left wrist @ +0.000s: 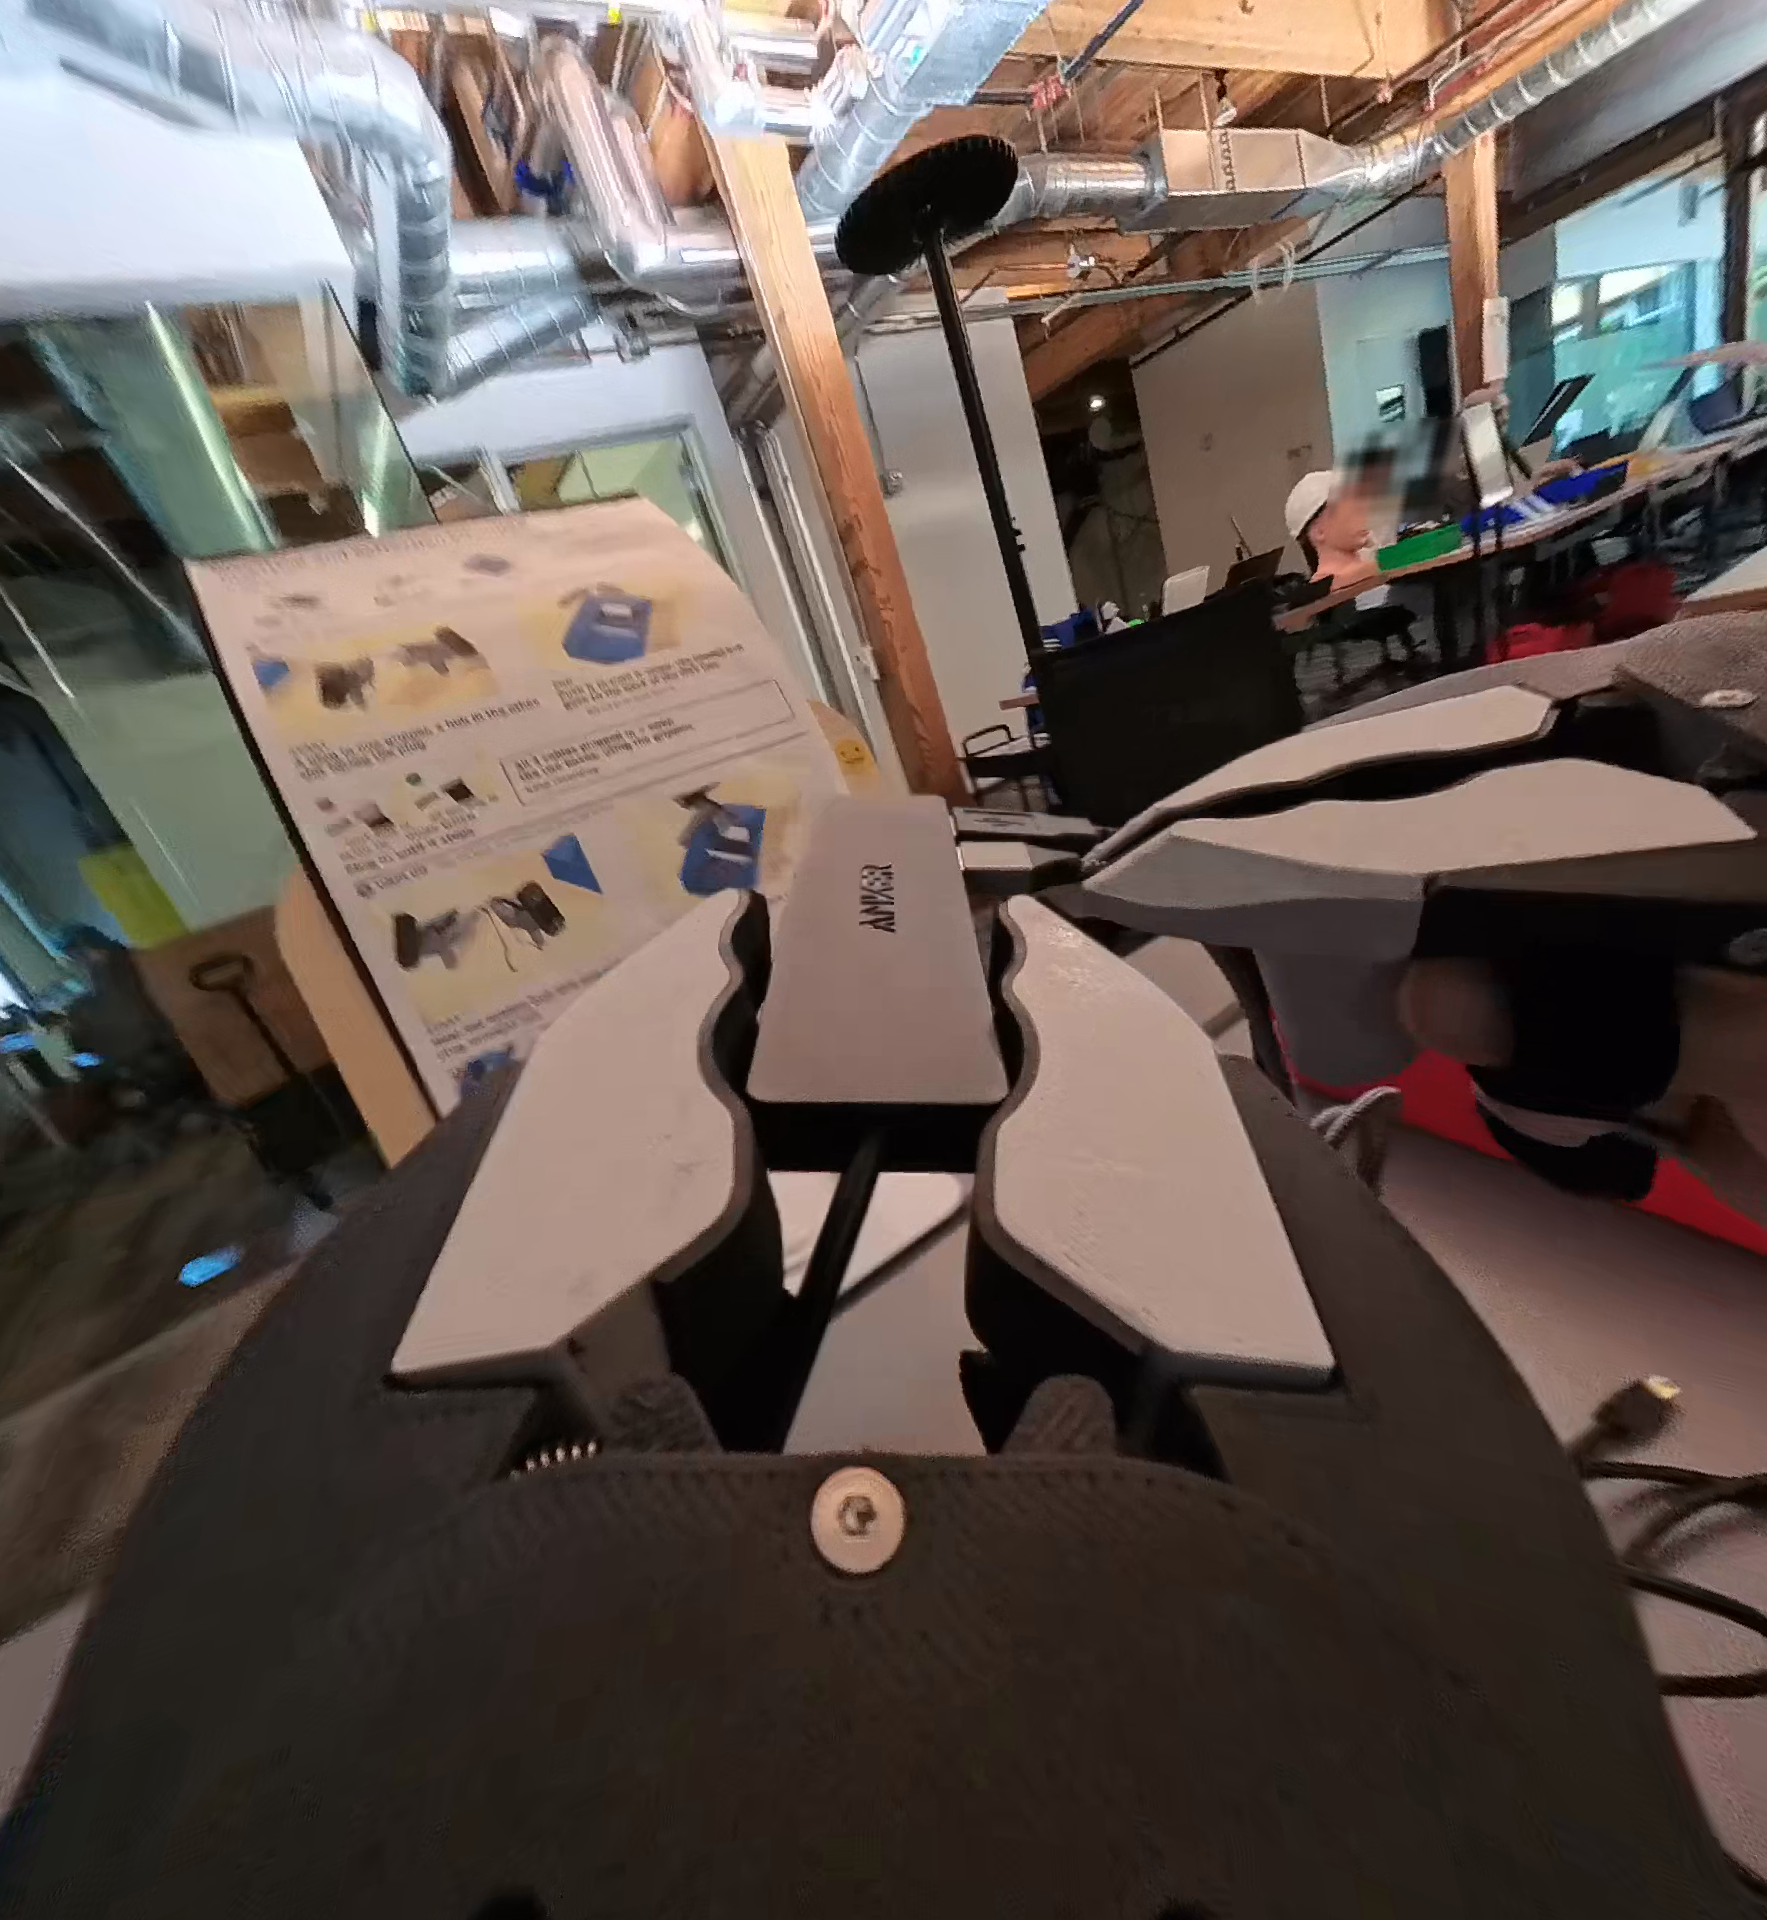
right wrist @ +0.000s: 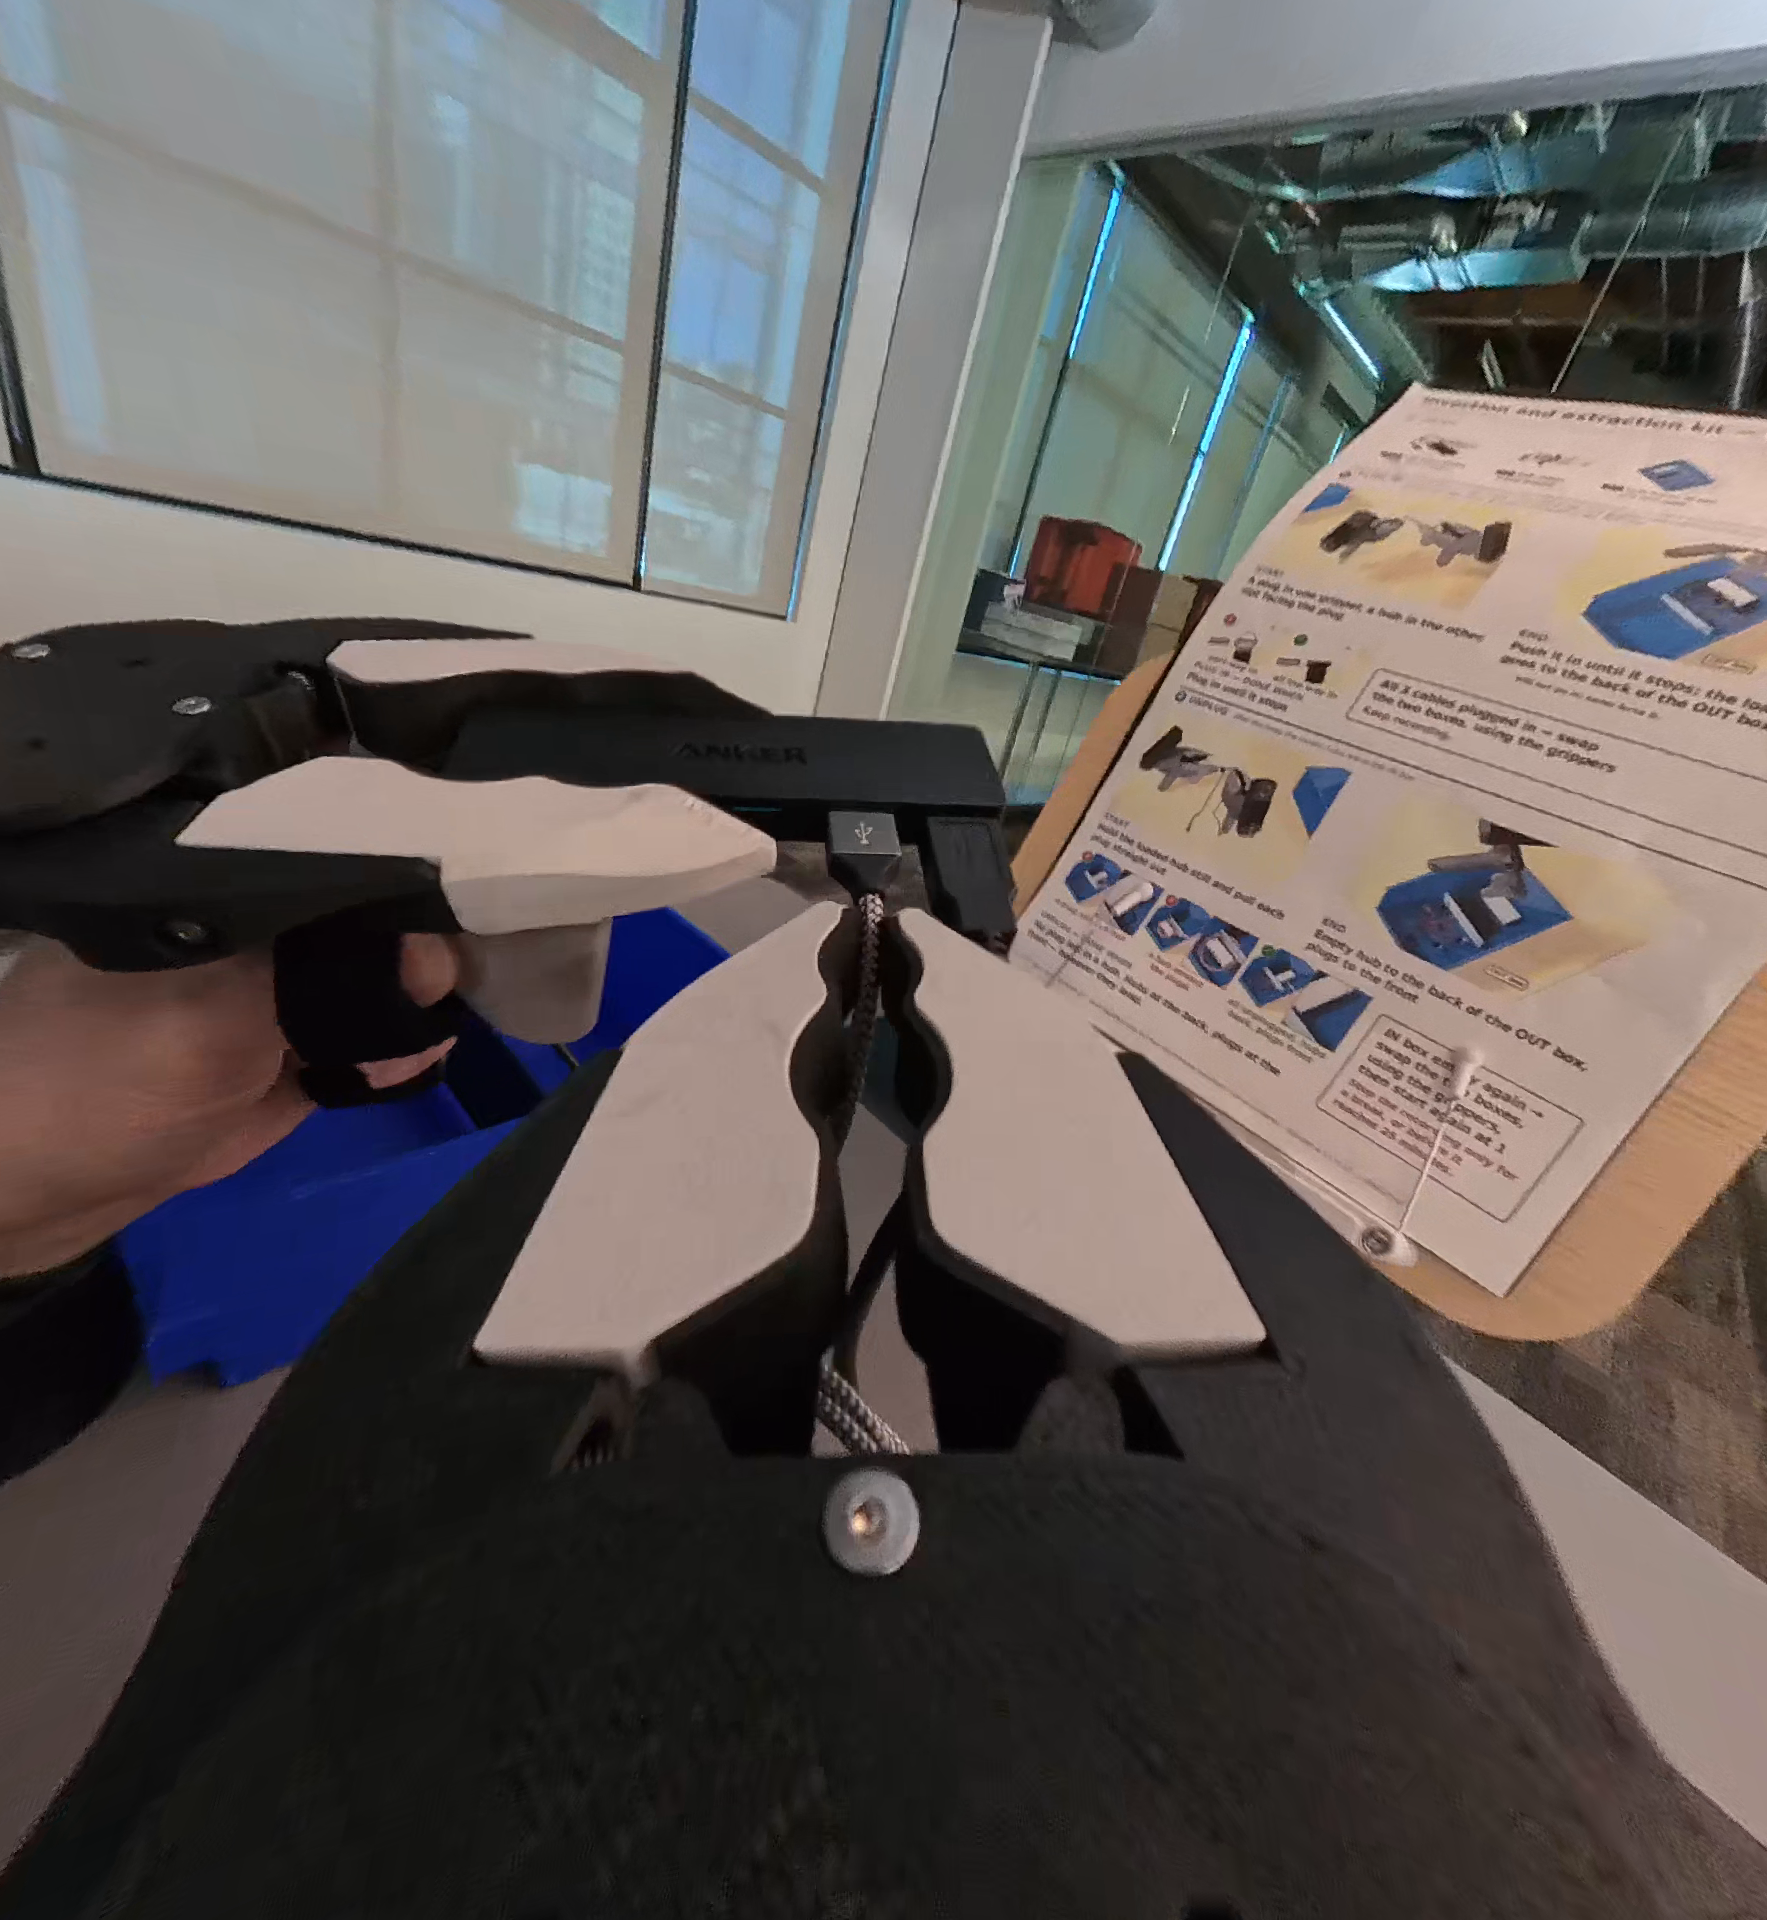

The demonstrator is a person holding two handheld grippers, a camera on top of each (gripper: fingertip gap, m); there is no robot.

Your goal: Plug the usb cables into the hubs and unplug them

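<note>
My left gripper (left wrist: 879, 925) is shut on a dark flat USB hub (left wrist: 884, 935) and holds it in the air, gripped across its width. My right gripper (right wrist: 871, 920) is shut on a braided cable (right wrist: 863, 997) just behind its grey USB plug (right wrist: 863, 836). That plug sits against the hub's (right wrist: 754, 758) side port, with no metal showing. A black plug (right wrist: 967, 862) sits in the port beside it. In the left wrist view the right gripper (left wrist: 1097, 857) reaches in from the right to the two plugs (left wrist: 1014, 842). The left gripper (right wrist: 754, 774) enters the right wrist view from the left.
An instruction sheet on a tilted wooden board (right wrist: 1481, 831) stands just beyond the hub; it also shows in the left wrist view (left wrist: 546, 748). A blue bin (right wrist: 339, 1195) lies below the left gripper. A loose cable with a plug (left wrist: 1637, 1397) lies on the table at right, near a red object (left wrist: 1585, 1174).
</note>
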